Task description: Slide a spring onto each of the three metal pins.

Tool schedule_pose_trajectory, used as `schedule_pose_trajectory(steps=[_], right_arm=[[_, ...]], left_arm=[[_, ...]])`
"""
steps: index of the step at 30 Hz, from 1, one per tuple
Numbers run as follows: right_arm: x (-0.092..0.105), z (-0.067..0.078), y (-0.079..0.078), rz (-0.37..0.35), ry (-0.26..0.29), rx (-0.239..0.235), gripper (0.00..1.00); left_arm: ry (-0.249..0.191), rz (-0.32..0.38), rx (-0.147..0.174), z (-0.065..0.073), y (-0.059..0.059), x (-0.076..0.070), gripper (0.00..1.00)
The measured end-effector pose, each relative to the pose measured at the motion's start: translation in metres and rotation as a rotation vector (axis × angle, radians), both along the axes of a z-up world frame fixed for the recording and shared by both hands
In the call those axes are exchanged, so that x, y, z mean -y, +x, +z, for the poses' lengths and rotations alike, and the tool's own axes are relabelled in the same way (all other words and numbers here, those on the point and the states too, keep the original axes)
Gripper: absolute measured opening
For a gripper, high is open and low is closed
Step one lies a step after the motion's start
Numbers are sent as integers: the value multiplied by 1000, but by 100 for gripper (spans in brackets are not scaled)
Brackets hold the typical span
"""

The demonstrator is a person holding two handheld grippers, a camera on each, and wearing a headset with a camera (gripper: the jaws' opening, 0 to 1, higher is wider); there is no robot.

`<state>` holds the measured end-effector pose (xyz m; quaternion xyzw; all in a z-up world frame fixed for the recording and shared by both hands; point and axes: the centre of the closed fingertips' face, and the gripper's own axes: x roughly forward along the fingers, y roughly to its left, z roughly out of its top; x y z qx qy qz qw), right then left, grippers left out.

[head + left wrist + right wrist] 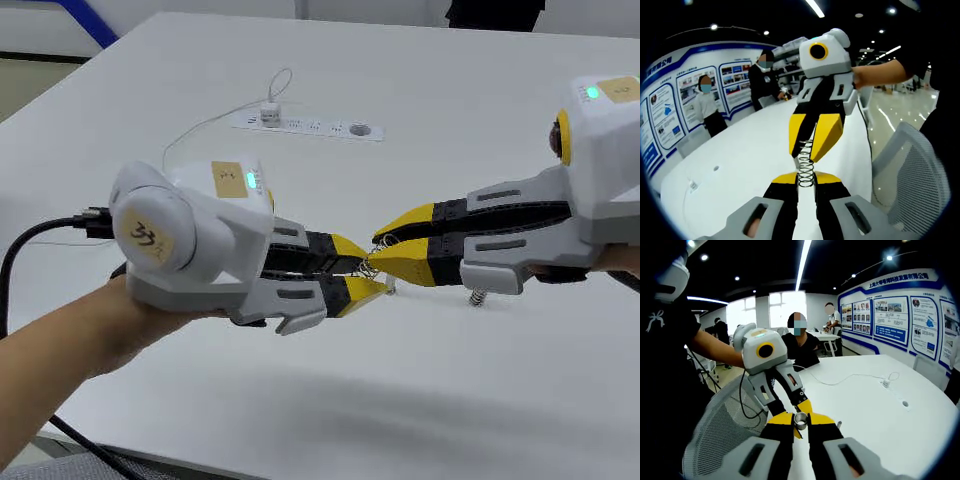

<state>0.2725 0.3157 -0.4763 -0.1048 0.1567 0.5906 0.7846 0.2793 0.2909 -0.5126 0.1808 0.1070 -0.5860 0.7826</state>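
1. A coiled steel-wire spring [806, 167] is held in the air above the broad white table [300, 400]. It bridges the yellow tips of the two grippers, which meet nose to nose.
2. The spring's long axis runs along the line from one gripper to the other, roughly level with the table. The left gripper view sees it lengthwise, running straight away from the camera. The right gripper view looks down its bore, so it reads as a ring.
3. The left gripper [366, 272], held in a bare hand [120, 320] reaching in from the left, has its fingers clenched on one end of the spring.
4. The right gripper [380, 248] pinches the other end. In its own view the ring touches both yellow fingers.
5. A second spring [478, 297] stands roughly upright on the table just under the right gripper's body. Whether it sits over a pin I cannot tell.
6. A thin metal pin [838, 424] rises from the table just beside the meeting tips.
7. Well behind them lies a white power strip [310, 126] with a white lead plugged in. A black cable [25, 260] trails from the left gripper.
8. Around the table are blue-and-white display boards [900, 305] on the wall, long ceiling strip lights [802, 262], a grey mesh chair [920, 175] and several people standing at the back.
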Motion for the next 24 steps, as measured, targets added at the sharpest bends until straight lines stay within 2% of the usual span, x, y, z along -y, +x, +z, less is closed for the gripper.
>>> schedule_pose_trajectory(steps=[5, 8, 13, 16, 24], right_arm=[[0, 0, 2, -7, -1, 2, 11], [3, 1, 5, -20, -2, 6, 11], [19, -1, 16, -74, -12, -10, 11], [30, -9, 21, -99, -54, -12, 11], [46, -19, 38, -161, -77, -34, 11]], left_arm=[[-5, 30, -13, 0, 5, -5, 17], [-4, 67, 11, 2, 12, -12, 22], [-19, 121, -14, 2, 20, -27, 29], [-14, 165, -10, 0, 27, -38, 34], [-31, 234, -41, -1, 37, -65, 46]])
